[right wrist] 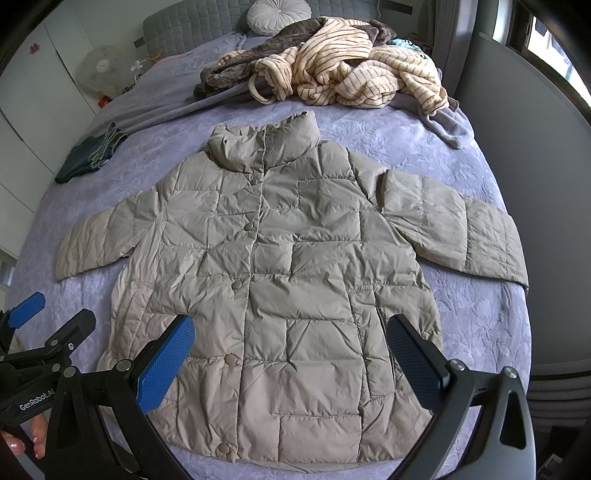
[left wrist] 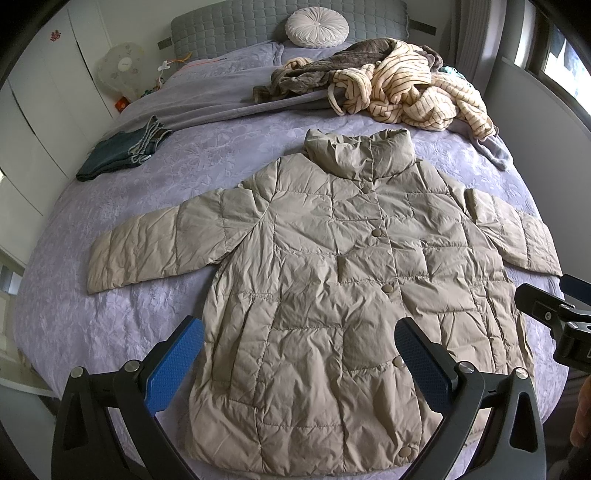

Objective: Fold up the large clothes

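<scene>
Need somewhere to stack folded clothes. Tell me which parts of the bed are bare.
Bare bedspread lies under each sleeve of the puffer jacket, and between its left sleeve and the folded jeans. The head end is crowded by the striped robe pile.

Home bedroom: bed [left wrist: 110,206], quilted headboard [left wrist: 221,29], round cushion [left wrist: 317,28].

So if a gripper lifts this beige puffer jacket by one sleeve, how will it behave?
The puffer jacket looks quilted and puffy, so probably light for its size. Its crinkled shell seems limp; the body would likely sag and drag. The smooth fabric may slip on the bedspread.
</scene>
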